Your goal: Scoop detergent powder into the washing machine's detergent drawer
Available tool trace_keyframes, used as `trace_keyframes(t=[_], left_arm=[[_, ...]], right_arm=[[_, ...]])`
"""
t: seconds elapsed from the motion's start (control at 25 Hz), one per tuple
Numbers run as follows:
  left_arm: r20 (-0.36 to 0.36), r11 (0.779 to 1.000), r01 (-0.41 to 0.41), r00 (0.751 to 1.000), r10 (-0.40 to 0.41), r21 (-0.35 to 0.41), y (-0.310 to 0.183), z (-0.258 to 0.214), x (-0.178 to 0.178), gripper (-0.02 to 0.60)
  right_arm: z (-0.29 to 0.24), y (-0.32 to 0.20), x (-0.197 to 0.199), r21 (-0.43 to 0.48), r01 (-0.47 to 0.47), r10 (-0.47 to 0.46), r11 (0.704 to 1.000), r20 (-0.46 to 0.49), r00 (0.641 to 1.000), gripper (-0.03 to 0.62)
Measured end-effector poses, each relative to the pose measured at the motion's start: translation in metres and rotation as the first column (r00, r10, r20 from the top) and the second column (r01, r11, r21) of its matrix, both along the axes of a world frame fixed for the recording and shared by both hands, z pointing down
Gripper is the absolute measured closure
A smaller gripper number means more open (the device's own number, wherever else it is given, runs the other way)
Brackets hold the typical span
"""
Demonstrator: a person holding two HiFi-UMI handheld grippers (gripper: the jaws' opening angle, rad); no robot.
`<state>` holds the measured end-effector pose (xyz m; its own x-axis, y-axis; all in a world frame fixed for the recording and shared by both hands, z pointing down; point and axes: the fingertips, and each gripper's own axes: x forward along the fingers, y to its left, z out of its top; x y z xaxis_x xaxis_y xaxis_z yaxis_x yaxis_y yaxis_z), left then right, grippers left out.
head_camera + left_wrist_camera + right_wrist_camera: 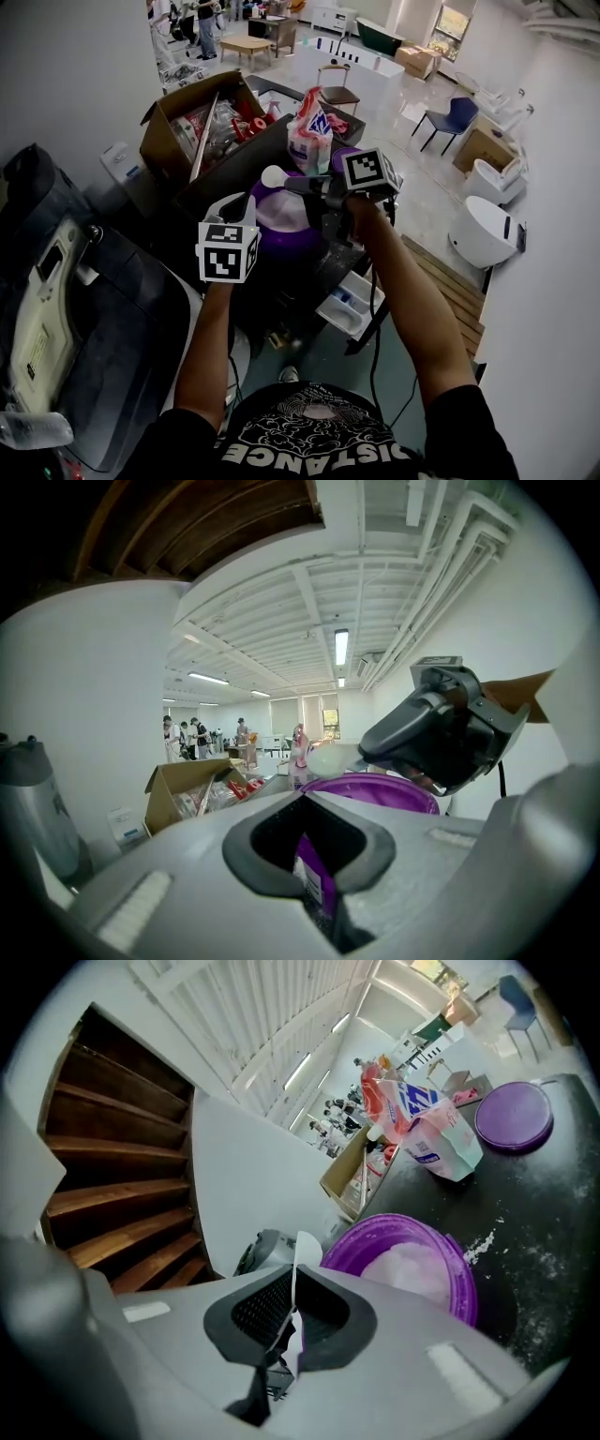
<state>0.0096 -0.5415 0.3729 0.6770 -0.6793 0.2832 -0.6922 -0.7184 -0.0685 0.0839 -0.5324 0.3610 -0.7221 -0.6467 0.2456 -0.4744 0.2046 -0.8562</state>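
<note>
The head view looks steeply down from above, the left gripper view faces level across the purple tub (375,789), the right gripper view tilts closely down onto it and the dark counter (553,1194).

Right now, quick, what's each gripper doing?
Left gripper: shut on the purple tub, at its rim.
Right gripper: shut on the white scoop, by its handle.

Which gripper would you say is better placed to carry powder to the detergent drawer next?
Right: the right gripper holds the scoop; the left gripper is clamped on the purple tub.
</note>
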Motion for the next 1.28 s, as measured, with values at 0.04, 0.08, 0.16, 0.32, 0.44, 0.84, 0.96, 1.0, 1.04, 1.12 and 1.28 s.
trace_keyframes(t=[0.04, 0.08, 0.16, 0.32, 0.44, 0.84, 0.96, 1.0, 1.04, 1.12, 1.28], left_arm=[[0.002, 1.000, 0.001, 1.000, -0.001, 0.001, 0.000, 0.000, 0.000, 0.581], [0.005, 1.000, 0.002, 1.000, -0.002, 0.001, 0.001, 0.000, 0.001, 0.581], [0.010, 1.000, 0.003, 1.000, -0.003, 0.004, 0.003, 0.000, 0.002, 0.581], [0.011, 1.000, 0.013, 1.000, -0.013, 0.012, 0.008, -0.005, 0.002, 0.581], [0.012, 1.000, 0.026, 1.000, -0.026, 0.017, 0.014, -0.007, 0.003, 0.581], [0.027, 0.995, 0.099, 0.995, -0.099, 0.024, 0.044, -0.013, 0.009, 0.581], [0.026, 0.992, 0.120, 0.992, -0.121, 0.029, 0.055, -0.016, 0.012, 0.581], [0.027, 0.991, 0.127, 0.991, -0.128, 0.030, 0.059, -0.016, 0.014, 0.581], [0.027, 0.991, 0.133, 0.991, -0.134, 0.030, 0.064, -0.016, 0.016, 0.581], [0.028, 0.989, 0.144, 0.989, -0.144, 0.030, 0.072, -0.016, 0.020, 0.581], [0.041, 0.987, 0.155, 0.987, -0.157, 0.033, 0.090, -0.015, 0.028, 0.581]], right_arm=[[-0.002, 0.001, 0.000, 0.003, -0.002, 0.002, 1.000, 0.006, 1.000, 0.559], [-0.003, 0.001, 0.001, 0.007, -0.005, 0.005, 1.000, 0.009, 1.000, 0.559], [-0.006, 0.003, 0.003, 0.013, -0.011, 0.011, 1.000, 0.019, 1.000, 0.560], [-0.013, 0.008, 0.005, 0.025, -0.014, 0.013, 1.000, 0.043, 0.999, 0.560], [-0.016, 0.014, 0.006, 0.033, -0.007, 0.005, 0.999, 0.048, 0.999, 0.559], [-0.028, 0.036, 0.019, 0.055, 0.033, -0.036, 0.998, 0.066, 0.997, 0.559], [-0.032, 0.045, 0.024, 0.060, 0.040, -0.045, 0.997, 0.081, 0.996, 0.560], [-0.033, 0.049, 0.026, 0.061, 0.044, -0.050, 0.997, 0.091, 0.995, 0.560], [-0.033, 0.053, 0.028, 0.061, 0.050, -0.056, 0.997, 0.103, 0.993, 0.560], [-0.033, 0.061, 0.031, 0.063, 0.060, -0.066, 0.996, 0.112, 0.991, 0.560], [-0.027, 0.077, 0.041, 0.061, 0.064, -0.072, 0.996, 0.138, 0.988, 0.560]])
